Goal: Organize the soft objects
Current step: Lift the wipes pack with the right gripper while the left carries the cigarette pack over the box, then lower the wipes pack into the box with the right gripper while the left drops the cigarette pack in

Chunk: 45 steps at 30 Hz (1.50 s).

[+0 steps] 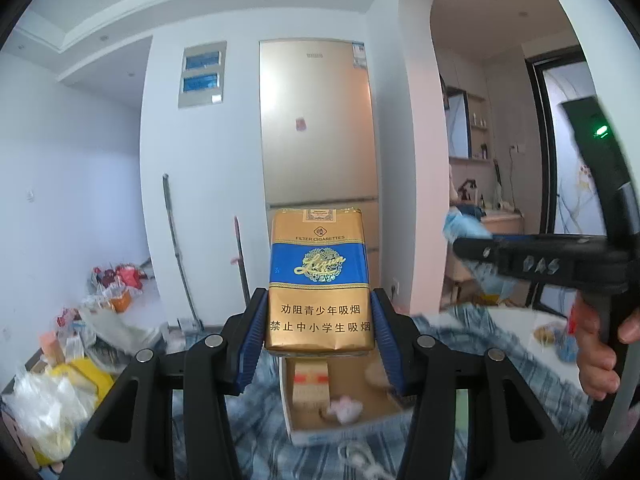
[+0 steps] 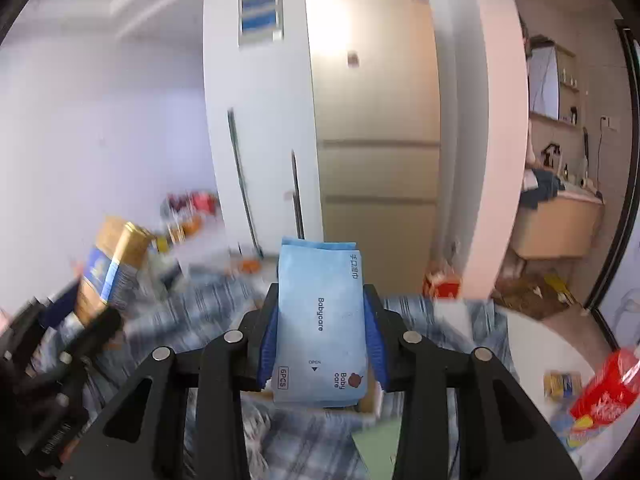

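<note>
Between the blue pads of the left gripper [image 1: 319, 334] stands a gold-and-blue cigarette pack [image 1: 319, 280], upright, its printed face toward the camera and its lower half clamped from both sides. The grip sits low on the pack, probably so the soft paper body is squeezed where it is stiffest and does not buckle. Below and just beyond this gripper lies an open cardboard box [image 1: 340, 400] on a blue plaid cloth [image 1: 256, 420]; a few small items already rest in it, so it looks like the place where soft things are being gathered.

The right gripper [image 2: 322, 346] is closed on a light-blue pack of wet wipes [image 2: 320, 324], also held upright by its long edges, with the label reading sideways. Holding it by the edges keeps the pliable pouch flat instead of folding. To this gripper's left, the cigarette pack shows again, tilted and blurred; to its right, on the white table [image 2: 532, 340], lie a red packet [image 2: 604, 388] and a small yellow-blue item.

Both packs are well above the cloth, each apart from the other, apparently in carry. A gold refrigerator [image 1: 318, 120] stands straight ahead.
</note>
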Tool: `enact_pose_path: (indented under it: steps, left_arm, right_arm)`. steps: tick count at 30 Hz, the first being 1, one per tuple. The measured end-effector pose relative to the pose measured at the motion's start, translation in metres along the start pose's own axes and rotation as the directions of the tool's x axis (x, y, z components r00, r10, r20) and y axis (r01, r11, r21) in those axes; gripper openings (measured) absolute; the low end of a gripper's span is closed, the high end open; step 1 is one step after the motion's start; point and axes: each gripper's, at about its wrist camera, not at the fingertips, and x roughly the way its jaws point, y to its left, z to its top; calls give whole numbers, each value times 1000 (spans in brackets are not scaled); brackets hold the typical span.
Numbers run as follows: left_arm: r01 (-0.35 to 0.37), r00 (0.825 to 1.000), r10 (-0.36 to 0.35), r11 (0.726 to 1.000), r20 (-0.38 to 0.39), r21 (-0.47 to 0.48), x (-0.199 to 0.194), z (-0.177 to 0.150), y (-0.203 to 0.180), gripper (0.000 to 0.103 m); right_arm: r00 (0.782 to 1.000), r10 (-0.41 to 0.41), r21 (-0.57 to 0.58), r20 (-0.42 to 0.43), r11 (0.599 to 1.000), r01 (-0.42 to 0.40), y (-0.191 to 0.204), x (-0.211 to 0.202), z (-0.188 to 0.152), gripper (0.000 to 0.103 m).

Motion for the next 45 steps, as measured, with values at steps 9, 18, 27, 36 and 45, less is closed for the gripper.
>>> enact_pose_path:
  steps: [9, 18, 27, 36, 45]
  left_arm:
    - [30, 999, -27, 996, 46, -84, 11, 45, -10, 53]
    - [38, 998, -46, 990, -52, -137, 55, 49, -16, 53]
    - [52, 962, -103, 979, -252, -198, 126, 7, -6, 53]
    - [45, 909, -129, 976, -397, -215, 192, -53, 6, 53]
    - [64, 845, -172, 973, -507, -223, 229, -111, 2, 53]
  right_arm:
    - [995, -58, 57, 76, 997, 54, -9, -4, 15, 37]
    - [999, -45, 90, 8, 995, 44, -35, 32, -6, 37]
    - [990, -48, 70, -134, 996, 58, -41, 74, -27, 37]
    - [939, -80, 22, -334, 995, 93, -43, 130, -59, 37]
    - [843, -117, -75, -526, 993, 91, -43, 176, -96, 37]
